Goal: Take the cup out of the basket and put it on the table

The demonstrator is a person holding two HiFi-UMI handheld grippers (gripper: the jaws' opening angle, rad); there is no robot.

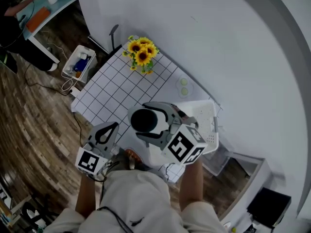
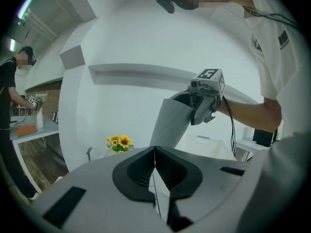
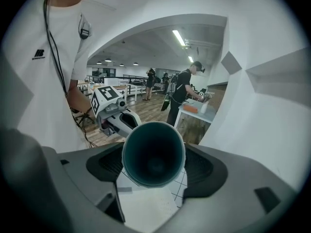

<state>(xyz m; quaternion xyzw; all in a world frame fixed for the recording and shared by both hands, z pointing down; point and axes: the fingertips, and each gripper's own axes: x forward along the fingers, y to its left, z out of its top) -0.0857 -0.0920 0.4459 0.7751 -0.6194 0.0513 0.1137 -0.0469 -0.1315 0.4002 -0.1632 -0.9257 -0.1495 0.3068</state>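
Note:
My right gripper [image 1: 156, 124] is shut on the cup [image 1: 148, 119], a white ribbed cup with a dark inside. It holds the cup on its side in the air, over the table's near end and left of the white basket [image 1: 208, 116]. In the right gripper view the cup's mouth [image 3: 153, 153] faces the camera between the two pads. From the left gripper view the cup [image 2: 171, 124] slants down from the right gripper [image 2: 206, 100]. My left gripper [image 1: 103, 134] hangs lower left of the cup, its jaws [image 2: 154, 171] shut with nothing in them.
The table [image 1: 109, 91] wears a white grid cloth, with a sunflower bunch [image 1: 141, 53] at its far end and a small white item with green dots [image 1: 183, 85] by the wall. A white crate [image 1: 77, 63] and cables lie on the wooden floor at left.

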